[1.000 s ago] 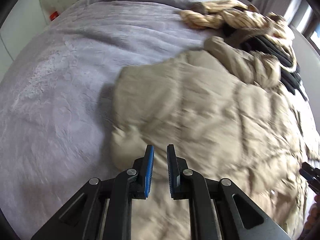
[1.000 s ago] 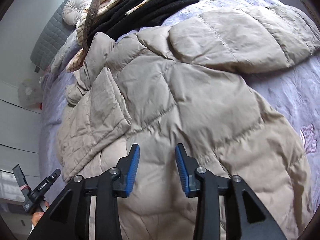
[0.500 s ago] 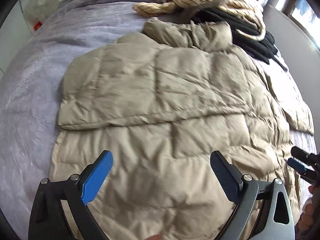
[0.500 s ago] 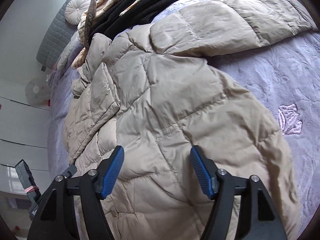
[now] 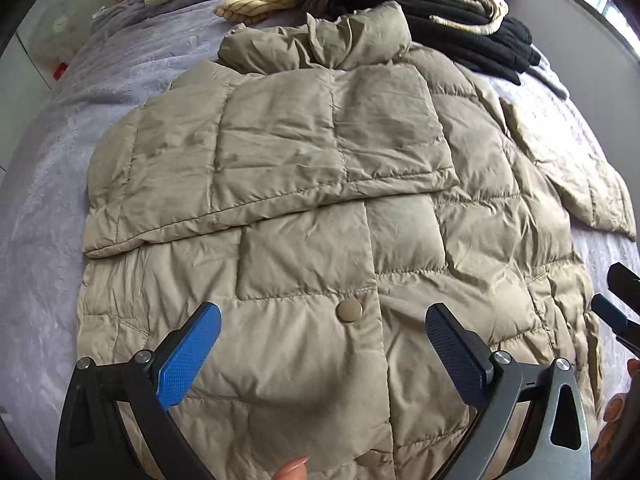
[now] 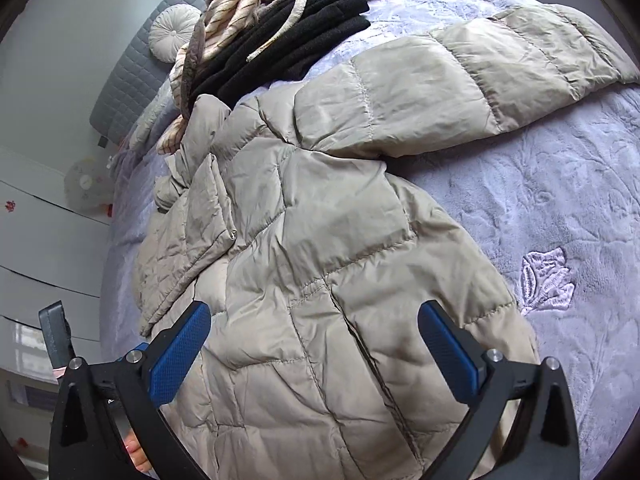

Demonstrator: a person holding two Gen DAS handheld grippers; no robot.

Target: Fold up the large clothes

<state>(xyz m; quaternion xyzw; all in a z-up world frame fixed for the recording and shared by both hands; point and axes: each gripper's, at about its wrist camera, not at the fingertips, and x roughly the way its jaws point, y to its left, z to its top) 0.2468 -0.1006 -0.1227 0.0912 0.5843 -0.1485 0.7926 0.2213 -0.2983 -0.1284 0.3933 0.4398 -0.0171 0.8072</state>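
A beige quilted puffer jacket (image 5: 320, 208) lies front up on the bed, collar at the far end. Its left sleeve (image 5: 256, 160) is folded across the chest. Its other sleeve (image 6: 472, 72) stretches out flat to the right. My left gripper (image 5: 323, 322) is open and empty, hovering over the jacket's lower front near a snap button (image 5: 349, 312). My right gripper (image 6: 314, 326) is open and empty above the jacket's (image 6: 320, 248) right lower part. The right gripper's tip (image 5: 618, 312) also shows at the edge of the left wrist view.
The bed has a lilac plush cover (image 6: 540, 208). A heap of black and striped cream clothes (image 5: 420, 12) lies beyond the collar. A round cushion (image 6: 174, 32) and grey headboard (image 6: 120, 84) stand at the far end. White cupboards (image 6: 40, 240) line the left side.
Both grippers have opened wide from nearly closed. The left gripper has swung from the jacket's left edge to over its front. The left sleeve now lies folded across the chest.
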